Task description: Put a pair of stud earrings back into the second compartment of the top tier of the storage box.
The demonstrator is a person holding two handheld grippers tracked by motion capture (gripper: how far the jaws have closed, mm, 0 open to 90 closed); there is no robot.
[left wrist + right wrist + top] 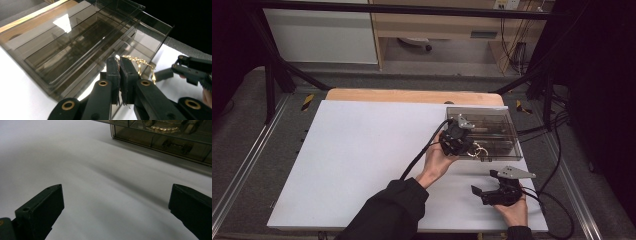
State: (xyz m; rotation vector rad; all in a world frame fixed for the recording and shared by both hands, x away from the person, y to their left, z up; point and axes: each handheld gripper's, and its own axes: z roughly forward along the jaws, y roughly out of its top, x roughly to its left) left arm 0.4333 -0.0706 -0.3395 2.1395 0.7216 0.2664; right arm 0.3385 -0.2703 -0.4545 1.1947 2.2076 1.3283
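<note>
A smoky clear box [492,131] with several long compartments stands at the right back of the white board [362,160]. My left gripper [470,148] hovers at the box's near edge, shut on a thin gold chain [480,150]. In the left gripper view the chain [140,62] comes out from the pressed-together tips of my left gripper [119,60] and drapes to the right above the box [75,50]. My right gripper [485,182] rests near the board's front right, open and holding nothing. Ahead of the wide-apart jaws of the right gripper [115,202] lies bare board.
In the right gripper view the box [140,138] holds a gold band [162,128] and a small dark item [175,146] in separate compartments. A wooden table edge [412,95] runs behind the board. Cables [557,150] trail off to the right.
</note>
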